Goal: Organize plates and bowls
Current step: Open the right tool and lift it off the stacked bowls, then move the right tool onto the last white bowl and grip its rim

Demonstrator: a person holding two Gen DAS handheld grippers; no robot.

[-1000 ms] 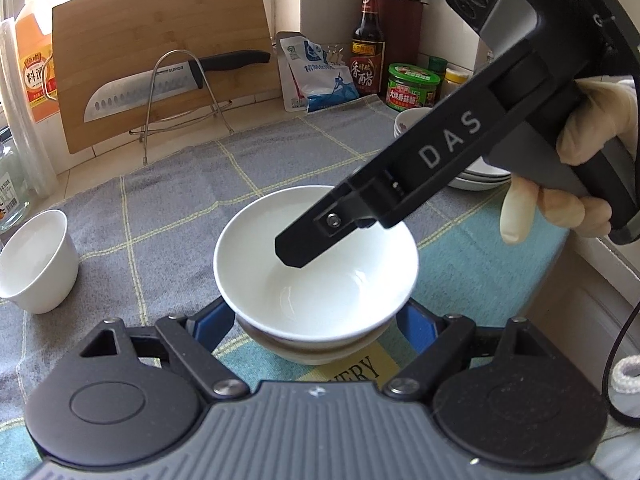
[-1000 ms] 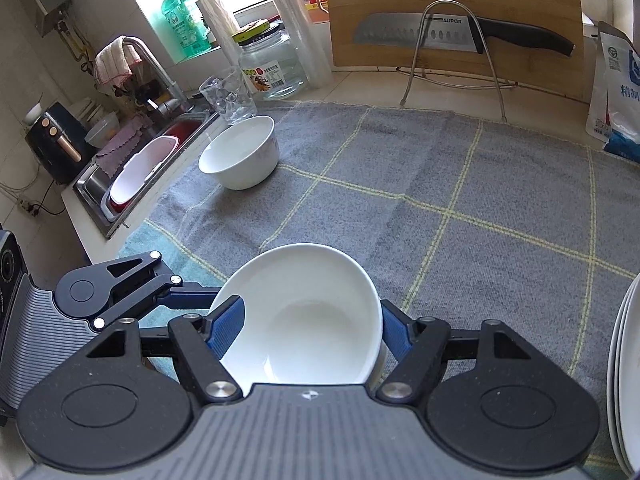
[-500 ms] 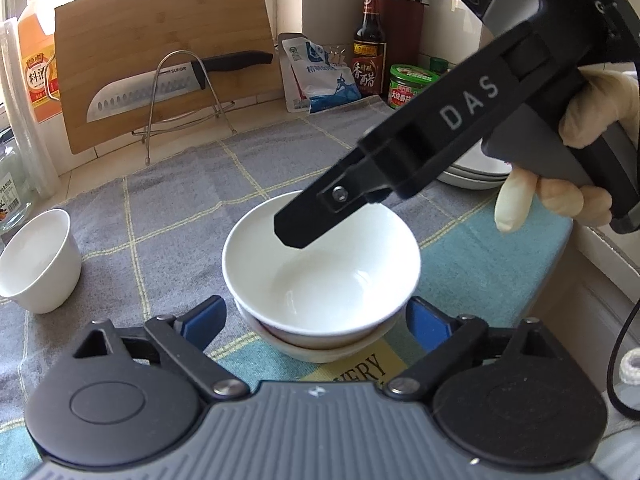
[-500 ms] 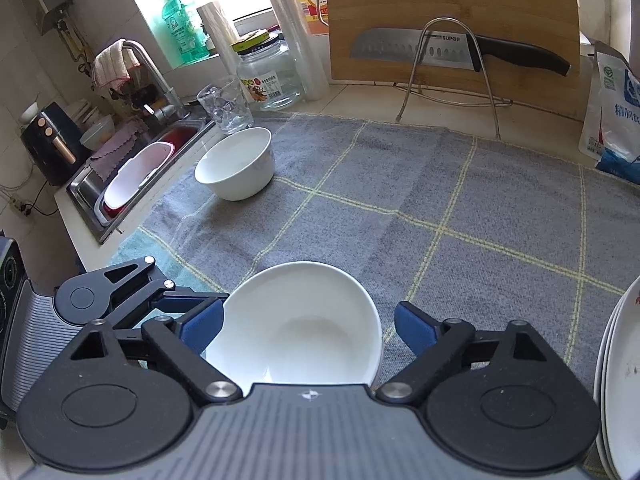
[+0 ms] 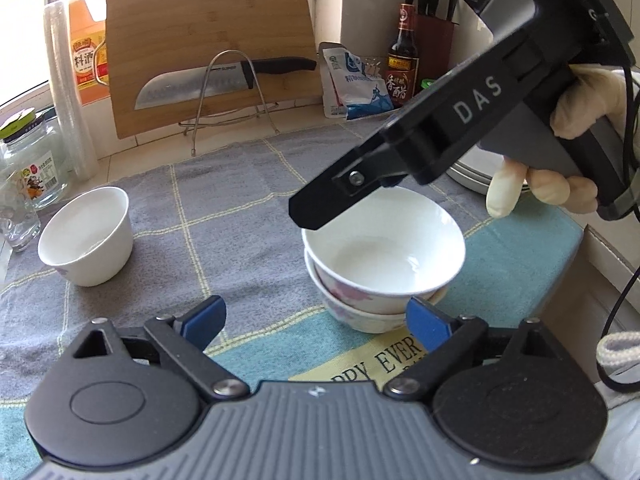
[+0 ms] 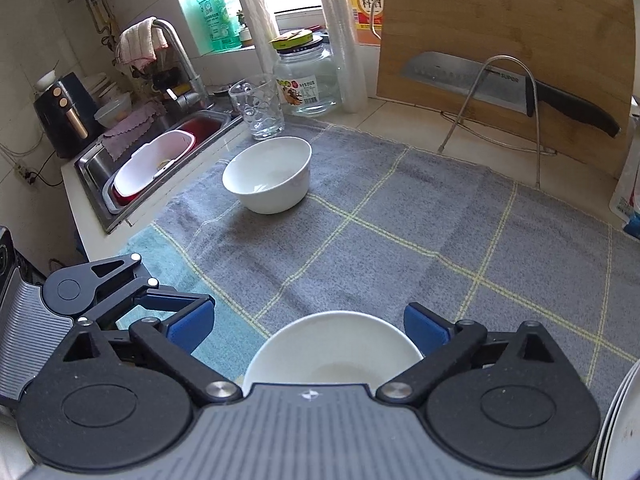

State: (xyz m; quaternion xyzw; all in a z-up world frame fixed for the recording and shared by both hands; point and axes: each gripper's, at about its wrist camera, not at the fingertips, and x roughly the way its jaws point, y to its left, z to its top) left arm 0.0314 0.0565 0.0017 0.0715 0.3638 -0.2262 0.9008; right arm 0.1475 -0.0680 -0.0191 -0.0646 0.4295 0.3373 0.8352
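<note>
Right in front of my left gripper (image 5: 316, 322) the blue pads (image 5: 202, 316) stand spread wide, holding nothing; the right-hand pad sits just beside the foot of the stacked bowls (image 5: 380, 264). That stack is two white bowls with a pink pattern, one nested in the other, resting where the grey checked towel (image 5: 224, 196) meets its teal border with printed letters. Above the stack's far rim hangs my right gripper (image 6: 306, 326), seen from the left wrist as a black arm marked DAS, gripped by my gloved right hand (image 5: 560, 160). From the right wrist view its pads are also spread apart, closing on nothing, with the top bowl's rim below and between them. Further out on the towel, well apart from the stack, a single white bowl (image 6: 268, 174) stands upright near the sink (image 6: 148, 160). A drinking glass (image 6: 256, 106) and a clear jar (image 6: 308, 76) stand just behind it. At the back a bamboo cutting board (image 5: 212, 72) leans on the wall with a knife (image 5: 216, 82) on a wire rack before it. A stack of plates (image 6: 618, 412) shows at the right edge.
</note>
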